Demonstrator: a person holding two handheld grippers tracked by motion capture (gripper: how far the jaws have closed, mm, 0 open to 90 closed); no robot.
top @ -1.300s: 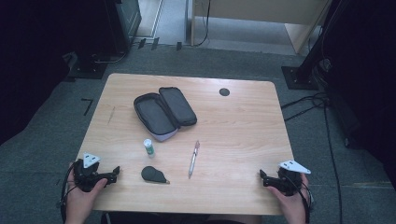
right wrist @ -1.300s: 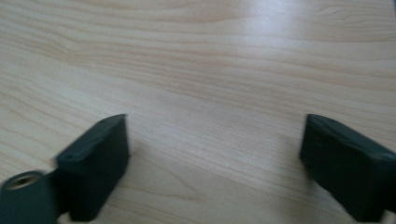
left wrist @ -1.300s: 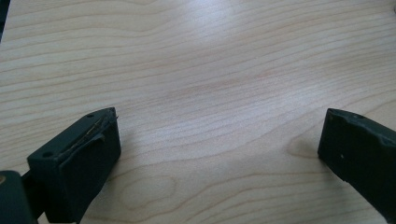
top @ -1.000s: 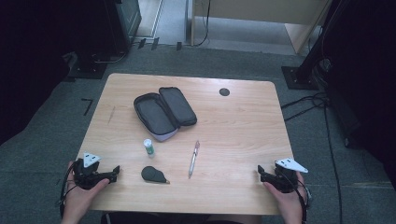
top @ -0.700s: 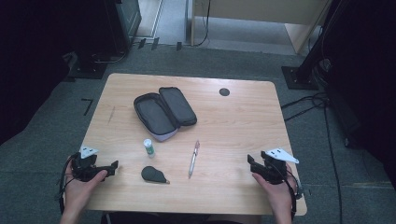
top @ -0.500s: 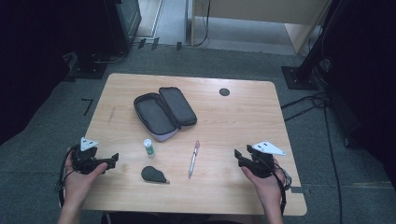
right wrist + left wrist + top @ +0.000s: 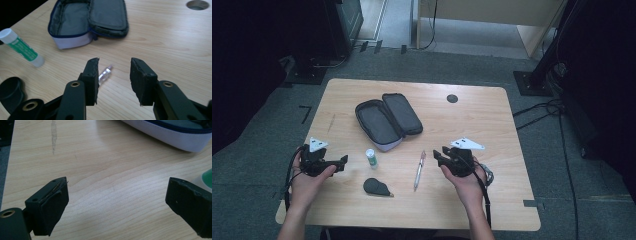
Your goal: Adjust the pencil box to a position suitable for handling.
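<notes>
Right gripper (image 7: 439,156), jaws just narrowing with nothing between them, closes in on the pen (image 7: 419,170) lying beside it, below the open case (image 7: 387,120); left gripper (image 7: 341,161) is released, so center jaws across the barrel before pinching.

Both forearms enter from the bottom of the high view. The left gripper (image 7: 343,160) sits at the lower left of the frame, its jaws spread wide with nothing between them. The right gripper (image 7: 436,155), lower centre-right, has jaws partly apart that have just been closing, nothing between them.
</notes>
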